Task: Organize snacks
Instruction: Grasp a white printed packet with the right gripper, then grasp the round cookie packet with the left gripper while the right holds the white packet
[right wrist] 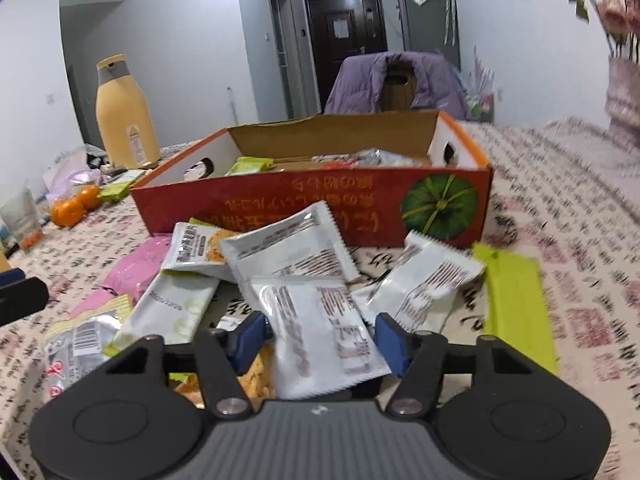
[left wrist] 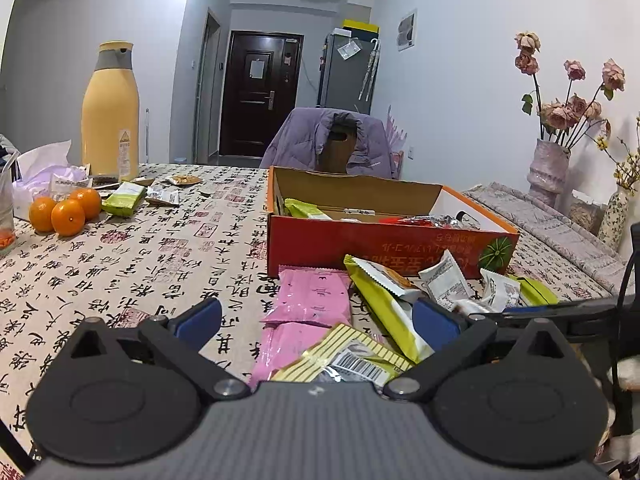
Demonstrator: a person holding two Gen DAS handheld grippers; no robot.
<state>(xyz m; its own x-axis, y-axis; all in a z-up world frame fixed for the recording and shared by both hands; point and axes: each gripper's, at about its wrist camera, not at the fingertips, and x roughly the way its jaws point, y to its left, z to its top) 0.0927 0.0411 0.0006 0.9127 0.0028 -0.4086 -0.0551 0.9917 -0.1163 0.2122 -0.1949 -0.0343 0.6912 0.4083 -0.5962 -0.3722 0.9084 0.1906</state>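
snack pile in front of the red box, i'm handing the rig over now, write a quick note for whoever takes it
Left gripper: open, empty, low over the two pink flat packets near the red cardboard box.
Right gripper: open, its blue pads either side of a white foil sachet, not yet closed on it.
Done: a green packet and some red and silver wrappers already lie in the box.
Left: the pile in front of the box, white sachets, yellow-green long packet, lime green packet, striped barcode packet; also the small packets at the far side beside the three oranges.
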